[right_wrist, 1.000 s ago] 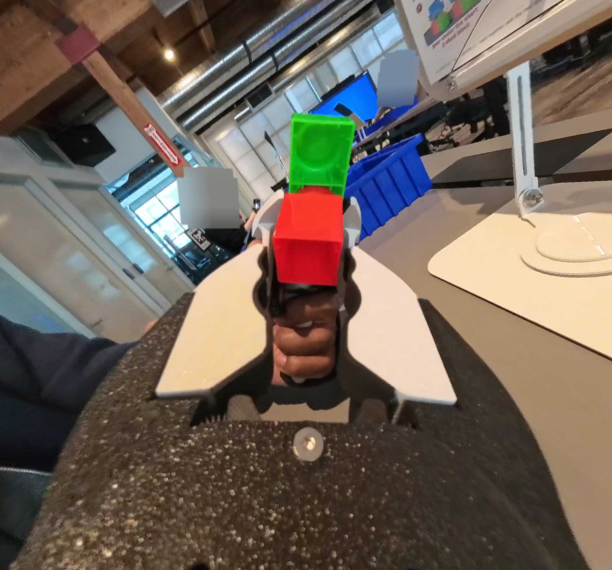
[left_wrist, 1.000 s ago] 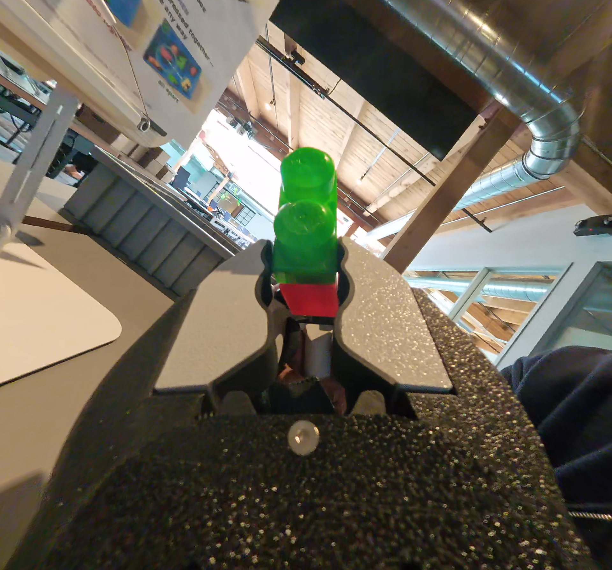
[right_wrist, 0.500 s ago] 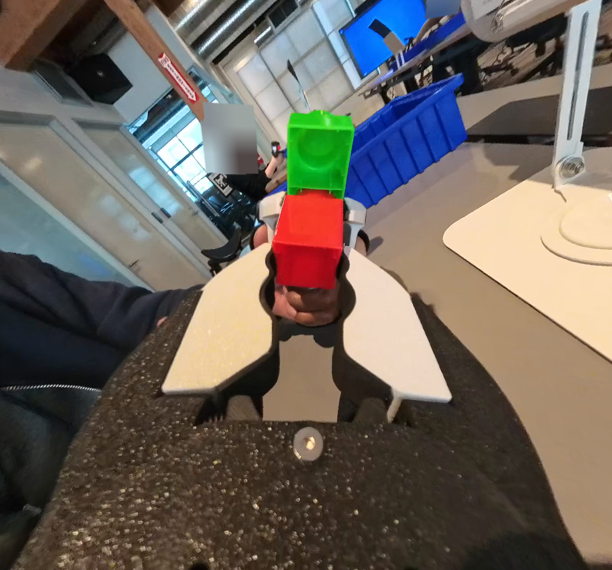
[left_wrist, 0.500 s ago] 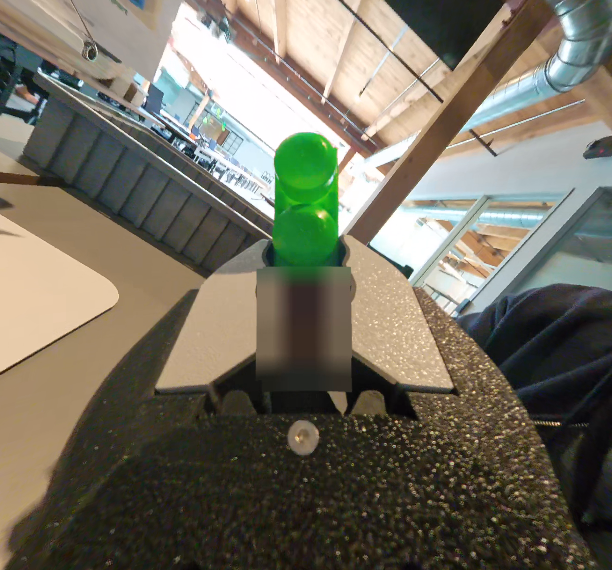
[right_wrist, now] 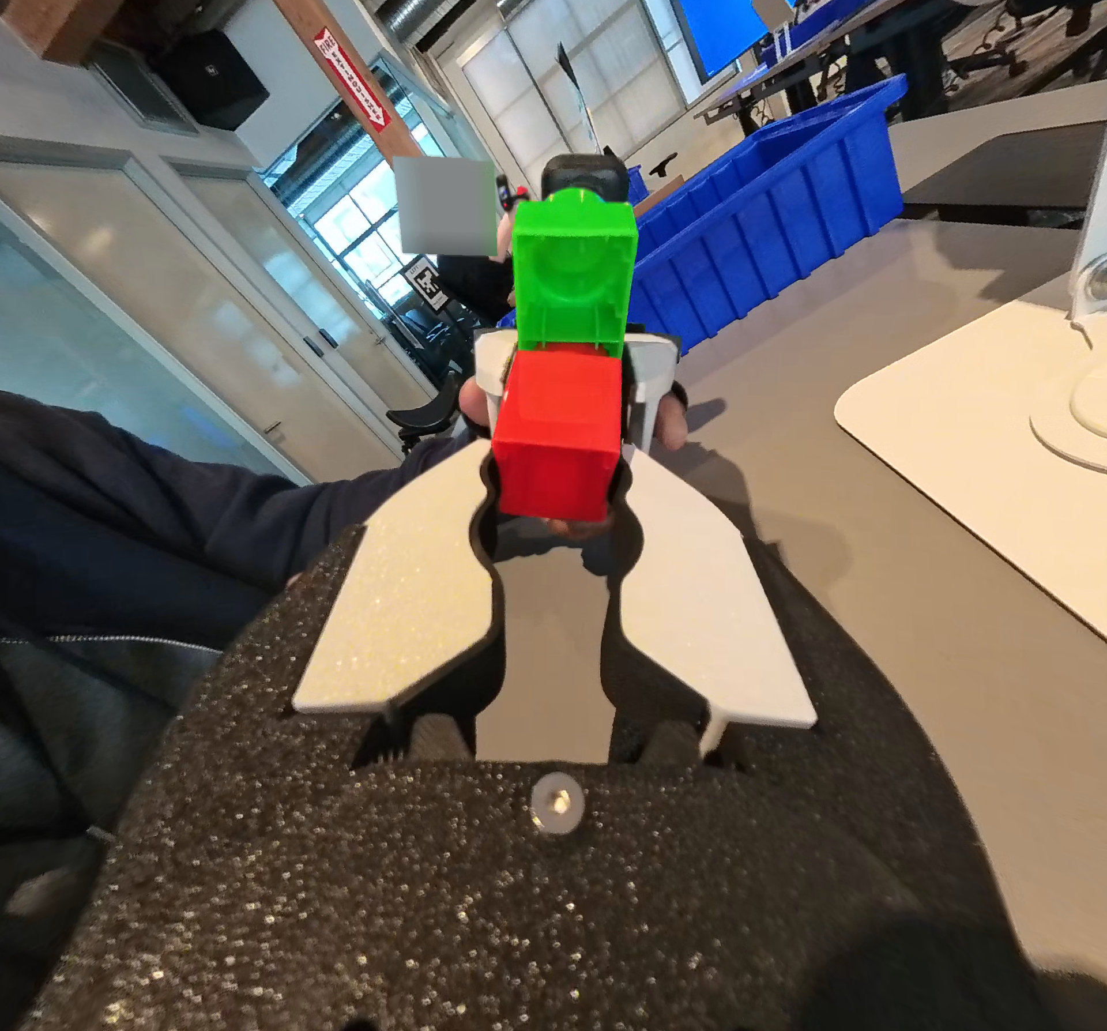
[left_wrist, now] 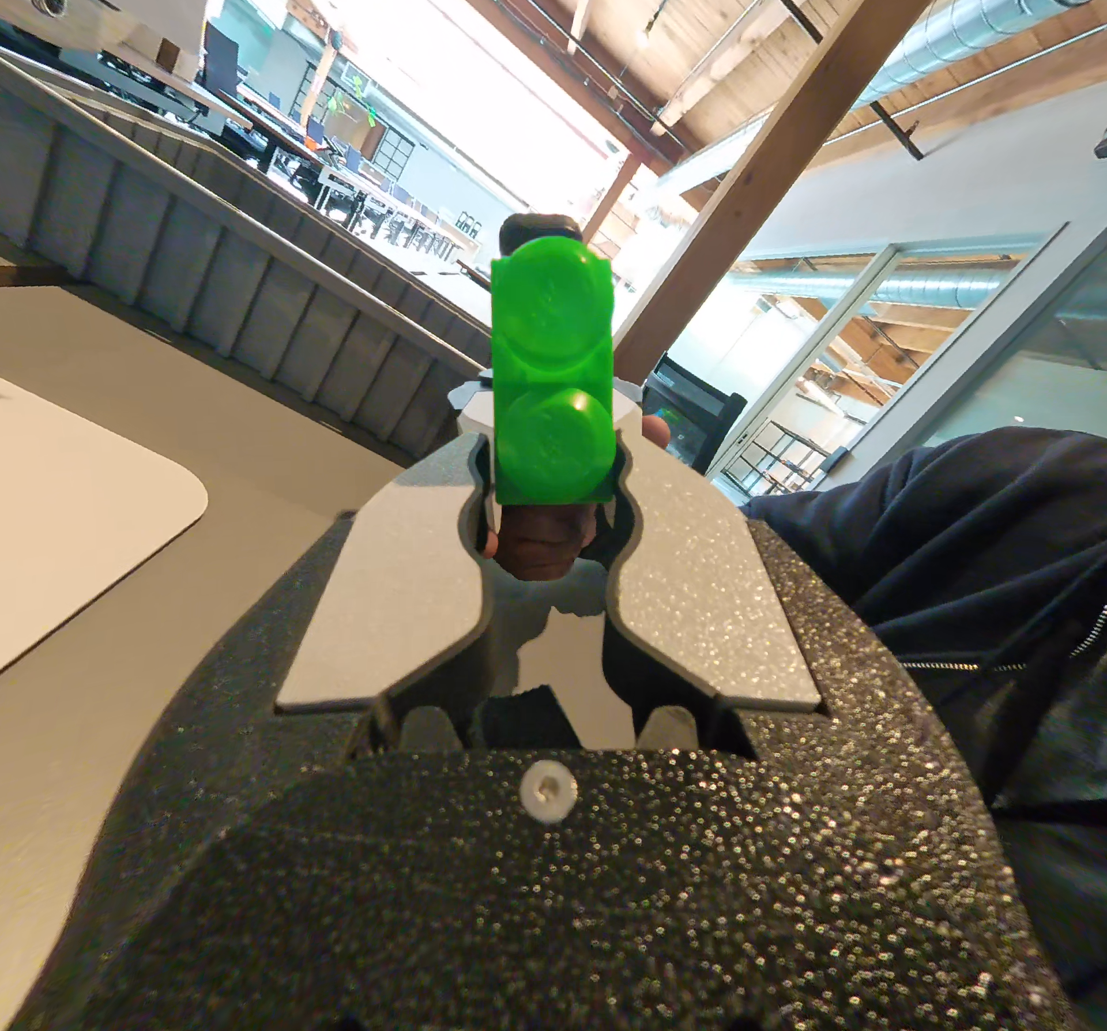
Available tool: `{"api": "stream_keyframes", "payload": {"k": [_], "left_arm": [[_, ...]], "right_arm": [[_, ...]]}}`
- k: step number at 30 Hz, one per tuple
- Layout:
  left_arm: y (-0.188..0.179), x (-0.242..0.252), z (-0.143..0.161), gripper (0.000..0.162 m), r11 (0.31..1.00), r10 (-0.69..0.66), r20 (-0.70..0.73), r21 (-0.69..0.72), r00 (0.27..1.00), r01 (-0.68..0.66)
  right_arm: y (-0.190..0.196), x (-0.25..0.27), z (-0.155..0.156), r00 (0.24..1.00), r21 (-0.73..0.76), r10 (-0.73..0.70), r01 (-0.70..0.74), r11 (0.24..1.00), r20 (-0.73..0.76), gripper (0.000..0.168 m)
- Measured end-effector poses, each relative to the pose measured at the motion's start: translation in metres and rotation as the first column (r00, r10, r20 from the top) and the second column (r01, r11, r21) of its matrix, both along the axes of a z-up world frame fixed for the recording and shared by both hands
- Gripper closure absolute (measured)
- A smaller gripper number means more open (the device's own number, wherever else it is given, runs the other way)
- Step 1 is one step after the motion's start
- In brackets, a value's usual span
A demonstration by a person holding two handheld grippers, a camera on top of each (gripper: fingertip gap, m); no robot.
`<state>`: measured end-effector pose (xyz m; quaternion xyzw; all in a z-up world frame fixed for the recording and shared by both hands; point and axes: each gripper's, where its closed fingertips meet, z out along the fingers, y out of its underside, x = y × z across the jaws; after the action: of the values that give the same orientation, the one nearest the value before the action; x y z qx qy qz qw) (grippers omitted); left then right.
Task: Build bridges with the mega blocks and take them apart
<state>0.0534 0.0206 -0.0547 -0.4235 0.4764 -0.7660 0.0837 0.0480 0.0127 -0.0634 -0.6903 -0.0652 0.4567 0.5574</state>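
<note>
A green two-stud mega block (left_wrist: 552,385) faces the left wrist camera with its studs. My left gripper (left_wrist: 552,463) is shut on its lower end. In the right wrist view I see the green block's (right_wrist: 572,277) hollow underside, with a red block (right_wrist: 557,445) plugged into its lower half. My right gripper (right_wrist: 556,481) is shut on the red block. The two grippers face each other above the grey table (right_wrist: 808,613). The red block is hidden behind the green one in the left wrist view. The left gripper's white fingers (right_wrist: 653,367) show behind the blocks.
A grey ribbed bin (left_wrist: 239,283) stands at the table's far side and a blue bin (right_wrist: 779,211) on the other. A white stand base (right_wrist: 988,463) lies on the table, also in the left wrist view (left_wrist: 90,523). A dark sleeve (left_wrist: 928,553) is close by. The grippers are tip to tip, or close to it.
Both grippers have tilted down toward level, still holding the joined blocks. In the left wrist view the red block has slipped out of sight behind the green one.
</note>
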Motion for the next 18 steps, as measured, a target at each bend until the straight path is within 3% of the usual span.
{"api": "stream_keyframes", "payload": {"k": [10,18], "left_arm": [[0.014,-0.013,0.007,0.124,1.000,-0.014,0.013,-0.005,1.000,0.014],[0.010,-0.022,0.001,0.133,0.991,-0.051,0.013,0.124,0.999,0.049]], "right_arm": [[-0.006,-0.001,0.002,0.999,0.008,0.040,-0.041,0.999,0.030,0.133],[-0.010,-0.004,-0.004,0.992,-0.010,0.078,-0.077,0.997,0.095,0.133]]}}
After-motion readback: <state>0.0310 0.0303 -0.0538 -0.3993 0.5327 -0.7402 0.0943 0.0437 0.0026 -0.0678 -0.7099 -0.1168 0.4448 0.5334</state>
